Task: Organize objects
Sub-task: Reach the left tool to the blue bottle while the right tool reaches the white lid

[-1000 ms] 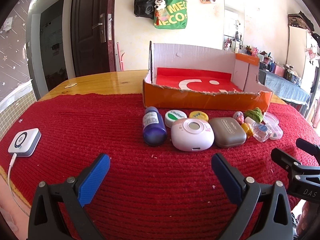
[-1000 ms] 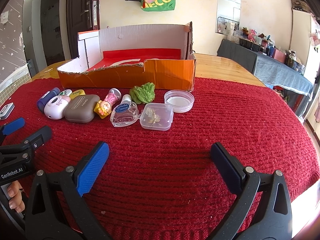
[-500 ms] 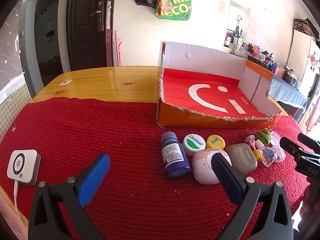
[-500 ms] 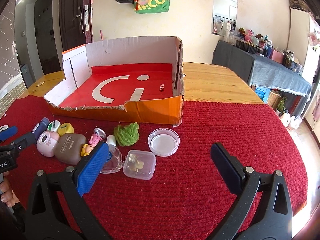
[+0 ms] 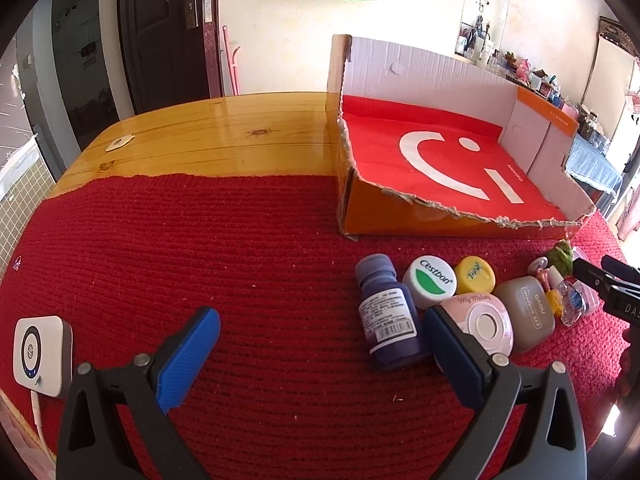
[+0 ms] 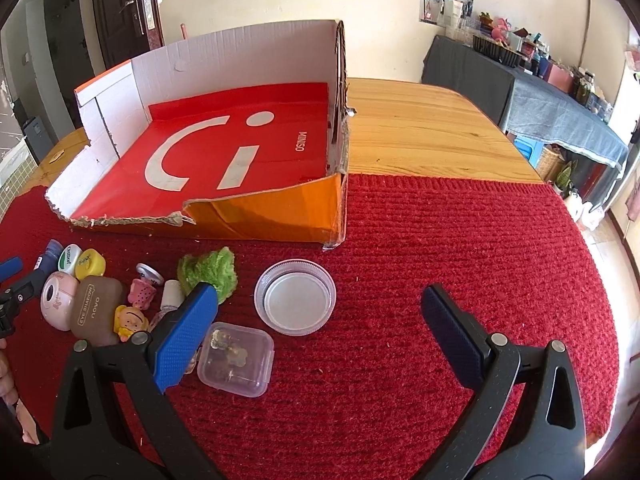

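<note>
Left claw point(image 5: 322, 350): spread wide, nothing between its blue pads, hovering low over the red knitted cloth point(image 5: 200, 248) on the table point(image 5: 224, 136). Right claw point(image 6: 320, 322): likewise released and bare.

Nearest the left claw: purple bottle point(image 5: 386, 312), lying on its side, labelled. Rigid, light, apt to roll; take across the body, not the cap. Touching it, pink round case point(image 5: 480, 320), smooth and domed, likely slippery; grip at its widest girth.

Beside these: brown eyeshadow case point(image 5: 528, 312), hard and flat-sided, an easy hold; white-green cap point(image 5: 430, 280) and yellow cap point(image 5: 476, 276), low, light, pinch at the rims.

Nearest the right claw: clear square box point(image 6: 236, 360), thin plastic, contents unclear, possibly small trinkets; hold by opposite walls, gently. Clear round lid point(image 6: 295, 296), shallow, hard to lift from the knit. Green fuzzy item point(image 6: 208, 270), soft, compressible.

Beyond: torn cardboard box point(image 6: 260, 212), open-fronted, nothing in it, the probable destination.
</note>
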### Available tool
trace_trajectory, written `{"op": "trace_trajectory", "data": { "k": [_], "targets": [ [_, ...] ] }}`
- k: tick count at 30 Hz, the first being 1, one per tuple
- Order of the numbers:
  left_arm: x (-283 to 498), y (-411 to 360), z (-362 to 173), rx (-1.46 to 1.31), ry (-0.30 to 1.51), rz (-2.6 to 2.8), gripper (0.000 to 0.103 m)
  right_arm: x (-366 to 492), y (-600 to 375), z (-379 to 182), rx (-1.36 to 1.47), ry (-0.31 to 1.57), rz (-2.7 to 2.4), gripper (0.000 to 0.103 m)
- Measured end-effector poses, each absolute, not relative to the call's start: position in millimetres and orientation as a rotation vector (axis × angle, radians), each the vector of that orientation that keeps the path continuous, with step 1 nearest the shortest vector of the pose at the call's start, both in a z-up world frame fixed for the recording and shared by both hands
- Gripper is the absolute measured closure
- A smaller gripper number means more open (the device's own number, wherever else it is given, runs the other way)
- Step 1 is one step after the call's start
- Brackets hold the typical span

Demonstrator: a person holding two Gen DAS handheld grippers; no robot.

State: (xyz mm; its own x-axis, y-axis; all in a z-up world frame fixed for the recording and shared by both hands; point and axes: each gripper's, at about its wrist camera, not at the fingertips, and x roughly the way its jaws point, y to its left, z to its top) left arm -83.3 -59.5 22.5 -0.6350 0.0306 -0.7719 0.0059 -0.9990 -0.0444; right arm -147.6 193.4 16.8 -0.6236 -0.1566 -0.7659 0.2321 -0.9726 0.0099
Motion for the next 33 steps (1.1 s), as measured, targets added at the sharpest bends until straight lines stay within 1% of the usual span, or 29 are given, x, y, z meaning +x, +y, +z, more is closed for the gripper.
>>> {"op": "trace_trajectory", "data": {
  "k": [12, 18, 20, 23, 27, 30, 32, 33],
  "targets": [
    [-89, -59, 19, -1.360, -0.070, 2.793, 0.002, -154, 201, 14, 1.275, 0.121, -2.619, 0.000],
    [-89, -59, 20, -1.365, -0.051, 2.788, 0.005, -155, 203, 13, 1.282, 0.096, -2.591, 0.003],
    [-90, -59, 20, -1.366, -0.051, 2.787, 0.008, -156, 204, 12, 1.287, 0.082, -2.577, 0.009],
    [-89, -59, 20, -1.366, -0.049, 2.788, 0.011, -157, 206, 13, 1.291, 0.080, -2.574, 0.015],
    [-90, -59, 19, -1.366, -0.043, 2.792, 0.015, -157, 206, 13, 1.289, 0.093, -2.571, 0.017],
    [-88, -56, 18, -1.350, -0.035, 2.790, 0.021, -157, 203, 13, 1.280, 0.116, -2.568, 0.024],
    [-87, -54, 19, -1.342, -0.033, 2.790, 0.026, -156, 200, 13, 1.271, 0.138, -2.565, 0.032],
    [-87, -53, 19, -1.338, -0.033, 2.790, 0.027, -155, 197, 13, 1.267, 0.157, -2.569, 0.033]
  ]
}}
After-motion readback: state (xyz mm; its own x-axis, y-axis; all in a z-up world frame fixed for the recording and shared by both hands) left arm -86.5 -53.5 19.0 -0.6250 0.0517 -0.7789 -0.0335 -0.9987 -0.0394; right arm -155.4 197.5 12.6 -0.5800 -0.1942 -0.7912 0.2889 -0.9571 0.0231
